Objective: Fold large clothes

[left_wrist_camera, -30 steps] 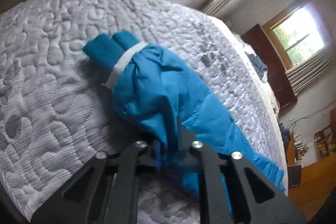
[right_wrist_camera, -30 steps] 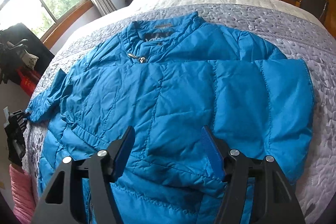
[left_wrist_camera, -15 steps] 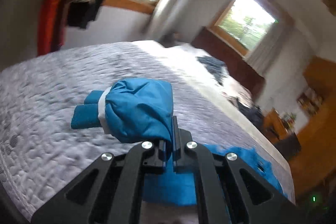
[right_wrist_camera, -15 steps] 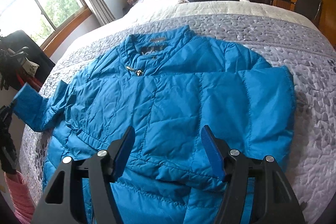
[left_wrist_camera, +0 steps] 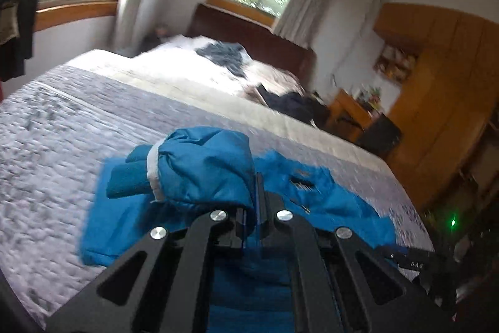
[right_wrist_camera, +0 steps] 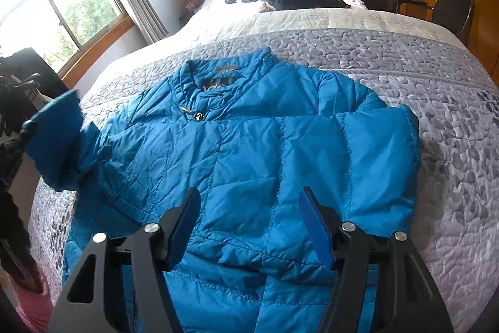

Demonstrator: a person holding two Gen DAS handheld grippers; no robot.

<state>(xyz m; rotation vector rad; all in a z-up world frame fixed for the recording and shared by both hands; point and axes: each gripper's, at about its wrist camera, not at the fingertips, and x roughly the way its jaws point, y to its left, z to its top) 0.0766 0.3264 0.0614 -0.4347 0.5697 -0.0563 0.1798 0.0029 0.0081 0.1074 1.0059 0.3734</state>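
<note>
Left gripper (left_wrist_camera: 256, 202): your jaws pinch the sleeve (left_wrist_camera: 199, 167), lifted at frame centre.
Right gripper (right_wrist_camera: 249, 223): your jaws stand wide, holding nothing.
Jacket (right_wrist_camera: 249, 139): spread mid-frame on the bed (right_wrist_camera: 436, 89).

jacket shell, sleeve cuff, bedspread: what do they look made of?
Jacket: likely thin nylon or polyester shell with puffy fill; slight sheen, stitched quilt panels, fine wrinkles.
Sleeve cuff, ahead of the left tongs that pinch the sleeve: matte, looks like knit or fleece, no sheen; a pale band borders it.
Bedspread: quilted woven fabric, matte grey, with a raised stitched pebble pattern.
</note>
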